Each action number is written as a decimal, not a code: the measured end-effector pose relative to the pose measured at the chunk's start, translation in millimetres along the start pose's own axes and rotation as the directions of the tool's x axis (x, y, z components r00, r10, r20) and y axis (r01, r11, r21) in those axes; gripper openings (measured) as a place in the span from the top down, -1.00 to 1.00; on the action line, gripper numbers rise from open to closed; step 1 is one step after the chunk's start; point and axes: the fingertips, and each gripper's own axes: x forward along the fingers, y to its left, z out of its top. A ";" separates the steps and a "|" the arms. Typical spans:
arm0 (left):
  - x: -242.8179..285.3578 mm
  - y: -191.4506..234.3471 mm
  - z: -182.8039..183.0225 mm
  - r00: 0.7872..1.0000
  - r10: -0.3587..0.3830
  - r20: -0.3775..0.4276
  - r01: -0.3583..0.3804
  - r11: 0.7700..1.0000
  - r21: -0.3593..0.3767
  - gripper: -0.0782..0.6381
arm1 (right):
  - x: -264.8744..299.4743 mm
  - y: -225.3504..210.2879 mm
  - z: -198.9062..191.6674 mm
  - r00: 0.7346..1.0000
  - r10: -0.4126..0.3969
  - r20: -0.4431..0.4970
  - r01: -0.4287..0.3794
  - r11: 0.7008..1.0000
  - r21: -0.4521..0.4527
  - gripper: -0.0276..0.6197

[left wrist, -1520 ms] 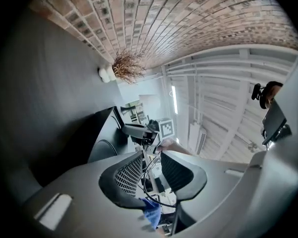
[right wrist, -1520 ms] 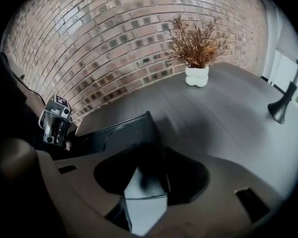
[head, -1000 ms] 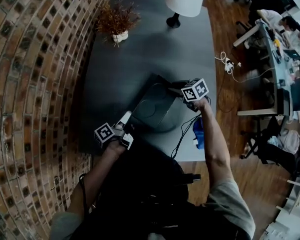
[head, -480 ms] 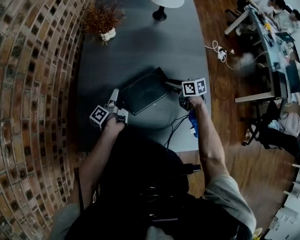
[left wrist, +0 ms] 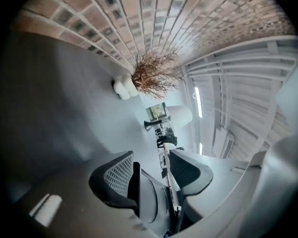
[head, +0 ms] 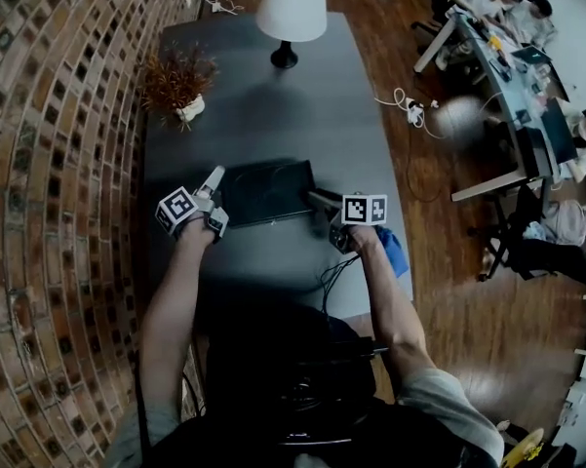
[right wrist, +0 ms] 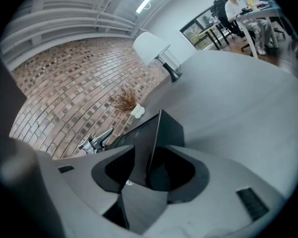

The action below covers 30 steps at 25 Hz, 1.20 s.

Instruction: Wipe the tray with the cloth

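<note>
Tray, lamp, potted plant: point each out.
tray (head: 265,193): head view, flat dark base
lamp (head: 293,4): head view, white shade
potted plant (head: 188,111): head view, white pot

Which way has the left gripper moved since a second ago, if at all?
Yes. The left gripper moved along the table toward the plant. Its jaws have just been opening, with the tray between them.
</note>
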 end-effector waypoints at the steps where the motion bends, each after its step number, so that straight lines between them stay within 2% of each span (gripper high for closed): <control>1: 4.7 -0.7 1.7 1.000 -0.005 -0.023 0.006 1.000 0.015 0.19 | -0.6 0.7 -1.5 1.000 0.000 0.012 0.000 1.000 0.015 0.28; 4: 11.5 -2.7 4.1 0.998 -0.031 -0.049 0.031 1.000 0.001 0.24 | -3.3 0.3 -1.4 0.999 -0.009 0.043 0.007 0.999 0.051 0.28; 8: 9.1 -9.2 4.6 0.999 -0.049 0.000 0.049 0.999 -0.001 0.24 | -2.8 -3.6 1.4 0.999 -0.020 0.050 0.018 0.999 0.051 0.30; 11: 3.9 -11.0 5.5 0.997 -0.063 0.035 0.064 0.997 -0.032 0.24 | -0.4 -0.9 0.4 0.999 -0.004 0.046 0.001 0.999 0.052 0.35; 16: 5.5 -12.6 10.2 0.998 -0.064 0.029 0.062 0.995 0.081 0.24 | 0.3 -2.2 -0.3 0.998 -0.010 0.066 0.006 0.998 0.064 0.35; 21: 1.8 -14.6 15.8 0.995 0.030 0.097 -0.040 0.995 0.097 0.20 | -4.7 -2.9 0.9 0.999 0.000 0.040 -0.001 1.000 0.026 0.42; 23: -12.7 -29.6 11.4 0.995 0.009 0.101 -0.026 0.986 0.164 0.21 | -22.7 7.5 9.3 0.995 0.004 0.099 -0.004 1.000 -0.008 0.42; 25: -38.2 -48.0 2.3 0.996 -0.021 0.092 -0.003 0.966 0.260 0.22 | -52.3 30.7 19.2 0.974 0.047 0.223 -0.042 0.999 -0.030 0.42; 26: -52.8 -56.4 -1.8 0.995 -0.040 0.097 0.011 0.958 0.287 0.22 | -68.6 44.5 24.6 0.953 0.083 0.292 -0.076 0.997 -0.033 0.42; 28: -80.6 -69.5 -10.5 0.991 -0.075 0.111 0.037 0.950 0.311 0.22 | -97.2 71.9 34.1 0.900 0.158 0.406 -0.157 0.987 -0.035 0.41; 30: -107.2 -76.3 -24.1 0.990 -0.079 0.120 0.036 0.945 0.324 0.22 | -118.8 94.5 37.1 0.865 0.198 0.460 -0.198 0.979 -0.049 0.41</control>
